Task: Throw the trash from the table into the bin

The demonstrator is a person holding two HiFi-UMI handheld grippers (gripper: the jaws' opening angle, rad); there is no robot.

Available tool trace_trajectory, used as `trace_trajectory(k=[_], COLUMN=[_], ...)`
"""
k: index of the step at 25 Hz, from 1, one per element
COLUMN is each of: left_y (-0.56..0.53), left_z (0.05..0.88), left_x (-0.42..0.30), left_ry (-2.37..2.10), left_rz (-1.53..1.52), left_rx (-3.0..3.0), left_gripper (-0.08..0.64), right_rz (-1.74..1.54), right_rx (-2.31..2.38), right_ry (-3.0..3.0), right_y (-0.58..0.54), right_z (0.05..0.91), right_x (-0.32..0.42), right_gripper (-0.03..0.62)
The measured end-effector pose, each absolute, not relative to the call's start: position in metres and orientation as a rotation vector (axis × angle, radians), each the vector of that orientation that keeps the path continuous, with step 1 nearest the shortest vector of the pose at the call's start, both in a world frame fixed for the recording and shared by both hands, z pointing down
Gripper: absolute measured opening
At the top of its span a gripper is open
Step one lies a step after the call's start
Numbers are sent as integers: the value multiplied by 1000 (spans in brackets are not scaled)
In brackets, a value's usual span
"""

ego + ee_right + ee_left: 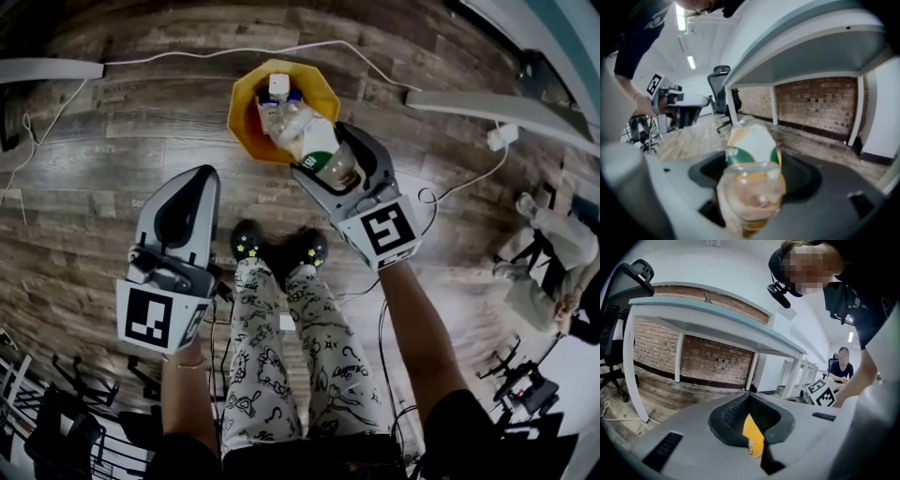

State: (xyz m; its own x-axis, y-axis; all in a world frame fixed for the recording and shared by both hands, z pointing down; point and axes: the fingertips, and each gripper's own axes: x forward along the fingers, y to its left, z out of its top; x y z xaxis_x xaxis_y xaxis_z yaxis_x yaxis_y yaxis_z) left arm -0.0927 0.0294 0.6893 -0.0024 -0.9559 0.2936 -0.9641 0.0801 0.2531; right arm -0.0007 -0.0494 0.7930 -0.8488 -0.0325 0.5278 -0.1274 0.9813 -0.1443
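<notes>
2 grippers, 1 load. Clamped between the jaws of the right gripper (325,155): a crumpled plastic bottle (314,139) with a green-and-white label, gripped at its sides, base end back toward the gripper's camera, neck end out ahead. Long axis in line with the jaws, slanting up and to the left in the head view, straight toward the yellow bin (246,98) on the wooden floor. Neck half over the bin's mouth, base half just outside the near rim; apparently held above the bin rather than resting on it. Inside the bin, another bottle with a white cap (278,85). Left gripper (202,180) off to the left, apart from the bottle, jaws closed tip to tip on nothing, with only a sliver of yellow in the slit between them, probably the bin beyond. Judged from this: right side nearer by far and the only 1 needed. A little more reach forward along the bottle's own axis, or a downward tilt of the neck, then jaws parted for a clean drop. Risk if let go here: base catching the near rim and tipping out onto the floor by the shoes (307,248).
</notes>
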Motion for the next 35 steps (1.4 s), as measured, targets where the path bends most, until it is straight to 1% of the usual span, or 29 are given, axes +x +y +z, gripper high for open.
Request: trace_trajectory(k=[10,19,30,35], left_y=[38,36,41,43], left_z=[689,687,688,686], left_x=[-107,-96,-104,-112], left_ry=[-1983,-1940,-1956,-1985], left_rz=[39,23,15,-46], left_rx=[1877,1894,1856,1808], left_gripper=[8,8,8,8], right_rz=[306,383,256,295], right_rx=[183,220,151,175], right_ry=[-2549,-2467,-2440,-2427], right_y=[-50,-47,-47,-46], right_z=[823,852,859,864], right_x=[-13,-9,-26,-29], right_gripper=[374,374,374,374])
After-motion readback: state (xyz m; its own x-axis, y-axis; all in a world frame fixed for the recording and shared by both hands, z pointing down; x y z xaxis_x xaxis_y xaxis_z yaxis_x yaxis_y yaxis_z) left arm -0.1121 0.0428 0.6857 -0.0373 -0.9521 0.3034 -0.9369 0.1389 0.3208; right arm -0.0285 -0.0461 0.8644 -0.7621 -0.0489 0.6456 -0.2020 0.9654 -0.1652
